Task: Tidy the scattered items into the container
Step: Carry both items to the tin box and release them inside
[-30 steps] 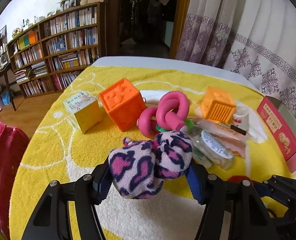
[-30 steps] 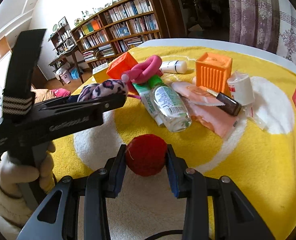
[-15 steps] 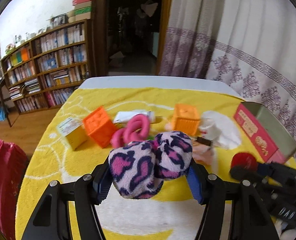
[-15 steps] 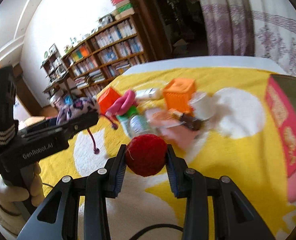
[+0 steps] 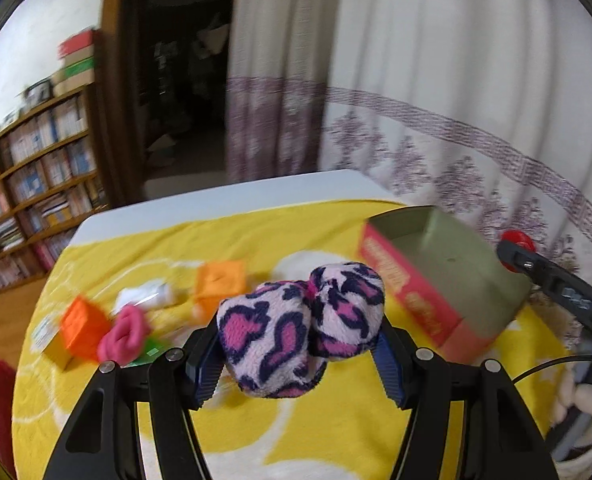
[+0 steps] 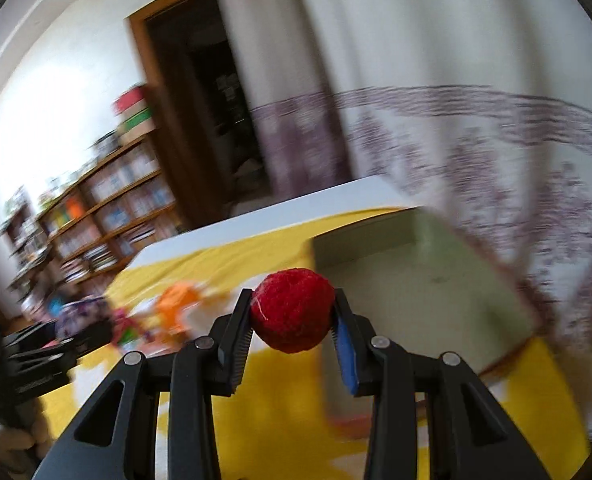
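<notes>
While left fingers (image 5: 216, 344) clench fuzzy leopard-print scrunchie (image 5: 300, 320), right fingers (image 6: 242, 340) clench round red felt ball (image 6: 292, 310).

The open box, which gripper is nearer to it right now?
Right. The right gripper, holding the red ball, is at the box's rim; the left gripper is short of its red side.
</notes>
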Tool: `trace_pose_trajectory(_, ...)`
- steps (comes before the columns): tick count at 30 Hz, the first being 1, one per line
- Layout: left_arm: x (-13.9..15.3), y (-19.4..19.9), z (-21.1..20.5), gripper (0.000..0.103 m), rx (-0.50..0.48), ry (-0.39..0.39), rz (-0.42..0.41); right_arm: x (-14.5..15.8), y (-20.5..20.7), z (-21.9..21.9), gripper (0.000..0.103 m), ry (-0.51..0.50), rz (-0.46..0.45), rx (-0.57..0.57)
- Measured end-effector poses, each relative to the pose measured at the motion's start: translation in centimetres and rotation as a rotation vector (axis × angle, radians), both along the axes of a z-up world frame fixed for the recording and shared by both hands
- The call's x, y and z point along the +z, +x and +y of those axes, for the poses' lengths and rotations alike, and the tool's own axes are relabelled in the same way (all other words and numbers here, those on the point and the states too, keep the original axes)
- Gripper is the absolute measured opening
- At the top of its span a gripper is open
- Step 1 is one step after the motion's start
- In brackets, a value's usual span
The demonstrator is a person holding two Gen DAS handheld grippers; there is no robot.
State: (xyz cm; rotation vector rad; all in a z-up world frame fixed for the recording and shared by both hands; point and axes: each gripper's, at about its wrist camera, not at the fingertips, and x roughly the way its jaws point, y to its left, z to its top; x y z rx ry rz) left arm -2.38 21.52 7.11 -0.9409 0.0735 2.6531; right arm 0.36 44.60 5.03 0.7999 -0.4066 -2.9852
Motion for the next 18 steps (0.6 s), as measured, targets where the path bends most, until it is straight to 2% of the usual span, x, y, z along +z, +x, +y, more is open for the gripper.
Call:
trace_pose_trajectory(2, 0.7, -0.4, 2.0, 0.066, -0.041, 0.006, 0.013, 0.1, -0.2, 1.7, 0.041, 0.031, 0.005, -0.068)
trace_pose_trajectory(6, 2.1, -1.0, 5.4, 0.066, -0.114, 0.037, 0.032, -0.5, -1.1, 4.2, 0.041, 0.038, -0.006, -0.121)
trace_pose_trajectory(15, 4.0, -3.3, 12.0, 0.066, -0.243, 0.103, 0.042, -2.0, -1.7, 6.5, 0.041, 0.021, -0.037, -0.155)
trace_pose_trajectory(17, 4.2, -3.7, 13.3, 0.071, -0.272, 0.122, 0.033, -2.2, -1.7, 6.6, 0.041, 0.015, -0.042, -0.153)
trace_pose_trajectory(18, 4.2, -3.9, 13.9, 0.083, -0.281, 0.126, 0.029, -2.2, -1.8, 6.7, 0.041, 0.01, -0.044, -0.153)
